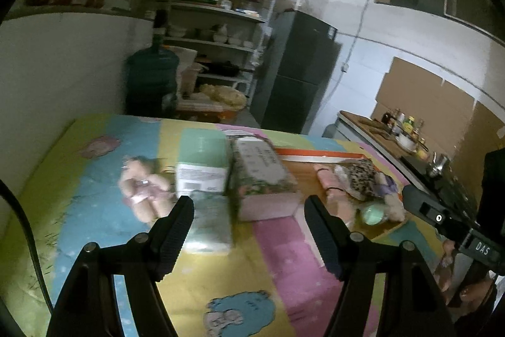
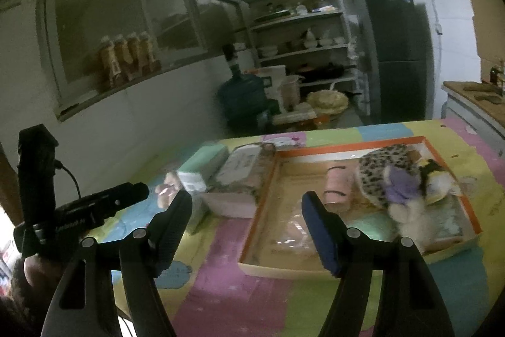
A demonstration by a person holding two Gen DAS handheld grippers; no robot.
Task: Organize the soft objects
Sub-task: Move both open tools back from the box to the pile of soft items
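Lying beyond the open left tongs (image 1: 249, 221), a plush bear (image 1: 143, 190).

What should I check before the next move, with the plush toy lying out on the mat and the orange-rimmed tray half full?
1. Left hand-held gripper empty, jaws apart: ok.
2. Right hand-held gripper empty, jaws apart: ok.
3. Plush toy lies free on the mat, left of the green box: ok.
4. Tray has bare floor at its near left: ok.
5. Leopard-print item and pink roll sit inside the tray: ok.
6. Whether the pale packet by the left fingers is soft: cannot tell.
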